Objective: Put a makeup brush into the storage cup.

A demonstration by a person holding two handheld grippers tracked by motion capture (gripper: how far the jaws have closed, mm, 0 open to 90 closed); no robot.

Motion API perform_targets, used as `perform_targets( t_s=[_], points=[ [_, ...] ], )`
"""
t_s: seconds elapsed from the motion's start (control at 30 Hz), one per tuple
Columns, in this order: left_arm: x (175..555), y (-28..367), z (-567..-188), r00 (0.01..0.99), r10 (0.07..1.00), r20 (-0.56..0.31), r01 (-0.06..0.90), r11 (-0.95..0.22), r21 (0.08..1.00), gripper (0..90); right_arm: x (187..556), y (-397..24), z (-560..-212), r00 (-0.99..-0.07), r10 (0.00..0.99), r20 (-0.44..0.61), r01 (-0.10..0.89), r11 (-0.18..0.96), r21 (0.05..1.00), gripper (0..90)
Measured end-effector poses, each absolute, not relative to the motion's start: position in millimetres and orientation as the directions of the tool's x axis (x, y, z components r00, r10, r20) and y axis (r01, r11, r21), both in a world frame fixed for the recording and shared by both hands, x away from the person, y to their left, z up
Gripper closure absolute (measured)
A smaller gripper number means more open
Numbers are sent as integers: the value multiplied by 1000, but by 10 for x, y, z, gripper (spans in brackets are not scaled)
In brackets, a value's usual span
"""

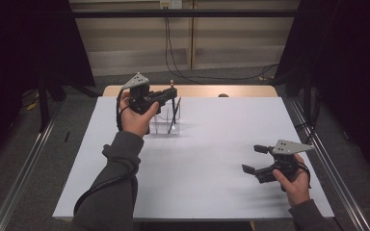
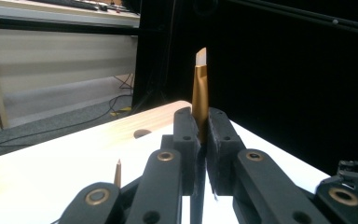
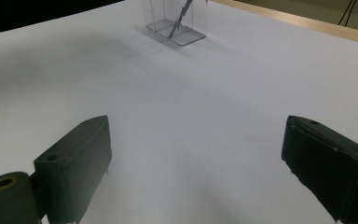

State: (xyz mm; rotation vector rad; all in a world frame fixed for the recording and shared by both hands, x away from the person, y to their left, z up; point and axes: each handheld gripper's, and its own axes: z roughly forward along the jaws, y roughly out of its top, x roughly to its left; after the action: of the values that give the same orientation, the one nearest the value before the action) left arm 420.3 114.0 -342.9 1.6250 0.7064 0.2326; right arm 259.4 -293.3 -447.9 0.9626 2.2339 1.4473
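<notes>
- Left gripper (image 1: 169, 95) held up at the far left of the white table (image 1: 212, 159), just above a clear holder (image 1: 165, 120) that stands on the table top.
- Its jaws are closed tight on a gold pen (image 2: 199, 91); in the left gripper view (image 2: 200, 135) the pen stands upright between the two black jaws, its slanted pale tip well above them and its lower part hidden by them.
- In the high view the gold pen (image 1: 172, 84) shows as a short tip poking up past the jaws, directly over the holder.
- A dark pen (image 1: 175, 111) leans inside the clear holder, tilted, its top near the left gripper's jaws; cannot tell whether it touches them.
- In the left gripper view a second pointed tip (image 2: 117, 171) rises low at the left, below and beside the jaws; too little shows to tell what it belongs to.
- Right gripper (image 1: 254, 159) rests low over the near right of the table, well apart from the holder and from the left gripper.
- Its jaws are spread wide with bare table between them and nothing in their grasp; the right gripper view (image 3: 193, 163) shows one jaw at each side of the frame.
- From the right gripper view the clear holder (image 3: 177, 23) sits far ahead on the white surface, the dark pen (image 3: 181, 18) slanting inside it.
- A wooden edge (image 1: 192, 90) runs along the table's far side.
</notes>
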Motion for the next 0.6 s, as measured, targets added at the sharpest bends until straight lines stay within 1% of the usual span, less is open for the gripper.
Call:
perform_targets(
  t_s=[0.2, 0.23, 0.33, 0.4, 0.43, 0.6],
  points=[
    [4239, 1120, -3432, 777, 584, -235, 307, -25, 952, 838, 2596, -2938, -4477, -727, 680, 96, 364, 263, 894, 77],
    [4251, 1121, -3436, 784, 573, -237, 305, -24, 952, 838, 2595, -2939, -4476, -725, 682, 96, 365, 263, 893, 77],
    [4265, 1103, -3438, 768, 597, -232, 305, -21, 952, 838, 2594, -2940, -4473, -726, 681, 94, 363, 264, 893, 77],
    [4286, 1107, -3445, 777, 585, -232, 302, -23, 953, 837, 2593, -2942, -4472, -725, 682, 93, 363, 264, 894, 77],
    [4286, 1102, -3445, 767, 602, -223, 302, -31, 953, 837, 2591, -2943, -4470, -726, 681, 95, 364, 263, 894, 77],
    [4314, 1083, -3452, 762, 609, -218, 297, -29, 954, 837, 2588, -2951, -4463, -724, 683, 92, 359, 261, 896, 77]
  ],
)
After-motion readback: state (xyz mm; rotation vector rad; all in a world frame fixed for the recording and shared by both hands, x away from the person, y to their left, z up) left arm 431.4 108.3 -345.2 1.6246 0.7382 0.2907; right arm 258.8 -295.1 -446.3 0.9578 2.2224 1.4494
